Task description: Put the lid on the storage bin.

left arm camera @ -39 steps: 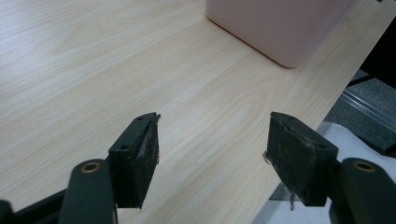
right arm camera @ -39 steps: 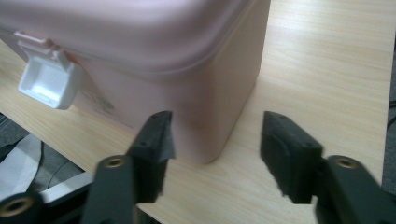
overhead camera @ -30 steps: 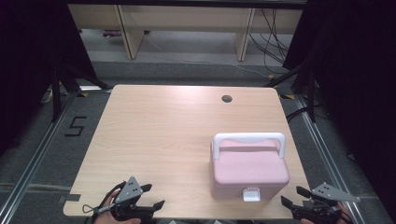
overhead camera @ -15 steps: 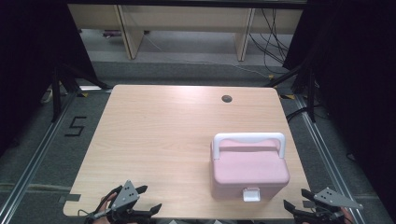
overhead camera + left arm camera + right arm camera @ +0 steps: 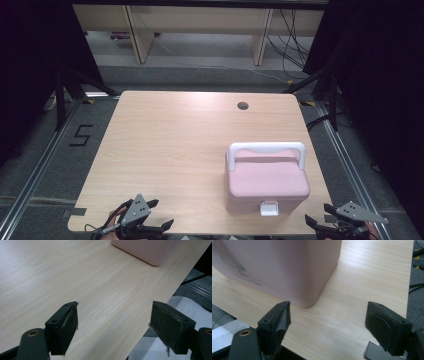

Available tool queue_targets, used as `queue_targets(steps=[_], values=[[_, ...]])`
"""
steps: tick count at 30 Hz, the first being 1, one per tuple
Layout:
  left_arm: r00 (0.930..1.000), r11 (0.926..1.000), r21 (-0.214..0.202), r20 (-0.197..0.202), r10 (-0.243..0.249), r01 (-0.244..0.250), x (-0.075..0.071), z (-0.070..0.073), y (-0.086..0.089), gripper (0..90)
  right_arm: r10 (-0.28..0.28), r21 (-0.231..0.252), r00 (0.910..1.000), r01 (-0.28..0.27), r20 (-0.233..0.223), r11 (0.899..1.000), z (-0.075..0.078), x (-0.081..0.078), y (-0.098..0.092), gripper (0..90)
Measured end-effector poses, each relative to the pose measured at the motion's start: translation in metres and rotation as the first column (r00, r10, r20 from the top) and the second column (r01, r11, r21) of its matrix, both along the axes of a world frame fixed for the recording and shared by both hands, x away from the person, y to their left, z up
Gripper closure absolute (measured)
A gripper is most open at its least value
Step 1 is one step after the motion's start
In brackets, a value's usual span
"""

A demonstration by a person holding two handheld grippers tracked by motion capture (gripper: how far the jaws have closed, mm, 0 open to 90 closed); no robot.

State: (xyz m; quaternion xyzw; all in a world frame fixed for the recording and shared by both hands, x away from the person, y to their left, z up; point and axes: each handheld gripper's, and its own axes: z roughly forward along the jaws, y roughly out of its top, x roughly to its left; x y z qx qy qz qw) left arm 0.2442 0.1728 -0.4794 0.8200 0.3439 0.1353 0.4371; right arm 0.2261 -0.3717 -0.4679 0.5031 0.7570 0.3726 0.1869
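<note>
Two grippers sit at the near edge of the table (image 5: 165,145), both cut off by the bottom of the high view. The left gripper (image 5: 152,227) hangs over the near left corner and the right gripper (image 5: 320,225) lies just off the near right corner, with the hands behind them mostly out of frame.

The left gripper's jaws have just been opening; in the left gripper view they stand wide apart with nothing between them, only bare wood below. The right gripper's jaws have likewise just been opening and stand wide with nothing gripped.

The pink box (image 5: 267,182) stands on the near right part of the table, lid shut, its white handle (image 5: 266,148) raised and a white latch (image 5: 269,208) on its front. The left gripper view catches just one bottom corner of the box (image 5: 150,251). In the right gripper view its side wall (image 5: 277,267) carries a faint printed emblem and a line of small writing, too blurred to read.

On the floor left of the table a black mark (image 5: 81,135) reads "5".
</note>
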Motion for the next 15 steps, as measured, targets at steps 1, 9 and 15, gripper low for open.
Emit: queue_targets(steps=[1,9,15], values=[[1.0,1.0,0.0,-0.001,-0.002,0.002,0.0,0.0,0.0,21.8,0.001,0.003,1.0,-0.001,0.002,1.0,0.0,0.0,0.0,21.6],[1.0,0.9996,0.026,0.006,-0.007,0.007,0.002,0.0,0.002,21.7,0.012,-0.026,0.9998,-0.012,0.018,1.0,-0.003,0.003,-0.004,21.4],[1.0,0.9999,0.006,0.0,0.01,-0.01,0.001,-0.001,0.001,21.4,-0.008,-0.066,1.0,0.008,-0.001,0.998,-0.01,0.012,-0.01,19.4]])
